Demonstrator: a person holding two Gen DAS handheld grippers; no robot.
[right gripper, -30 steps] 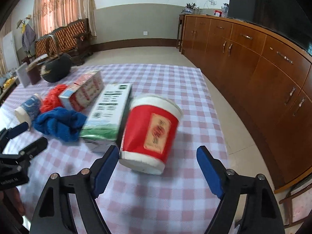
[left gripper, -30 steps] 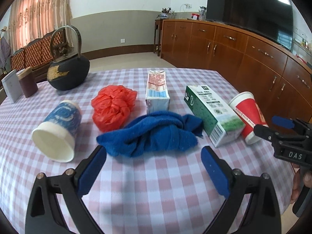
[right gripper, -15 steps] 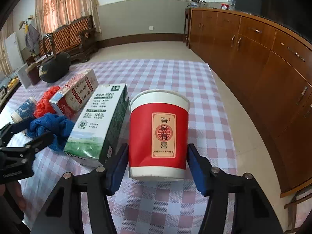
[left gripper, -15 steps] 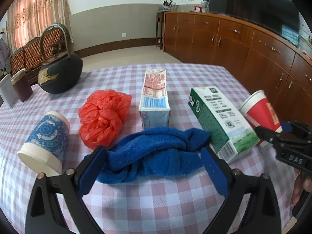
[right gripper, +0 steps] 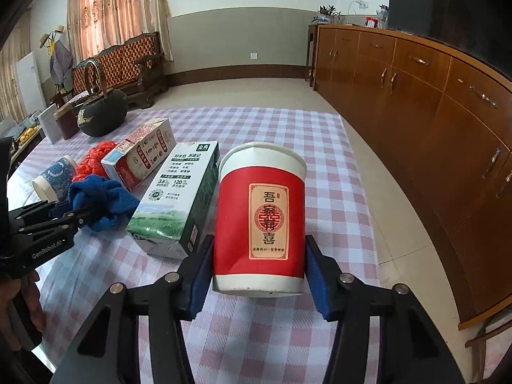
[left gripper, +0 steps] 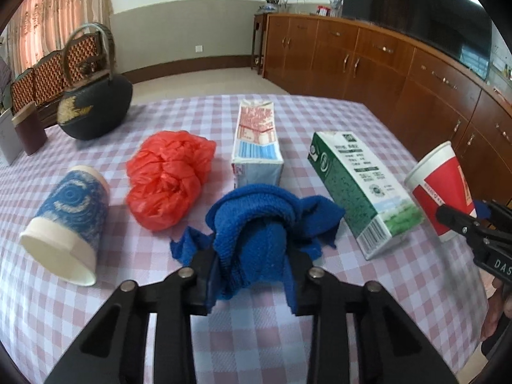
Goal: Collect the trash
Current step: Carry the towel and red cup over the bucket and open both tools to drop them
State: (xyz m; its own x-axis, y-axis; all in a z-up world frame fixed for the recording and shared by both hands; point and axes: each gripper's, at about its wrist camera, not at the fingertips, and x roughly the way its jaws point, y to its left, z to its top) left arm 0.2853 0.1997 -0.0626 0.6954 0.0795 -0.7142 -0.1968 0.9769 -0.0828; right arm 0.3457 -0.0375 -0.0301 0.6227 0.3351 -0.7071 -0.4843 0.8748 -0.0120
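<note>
A second ago the left gripper [left gripper: 252,275] hangs wide open short of the blue towel [left gripper: 265,224]; now its jaws are closing, pinching the towel and bunching it into a hump. The right gripper [right gripper: 259,275], earlier spread wide before the tilted red paper cup [right gripper: 260,220], now has its closing jaws pressing both sides of the cup, which stands straighter between them.
</note>
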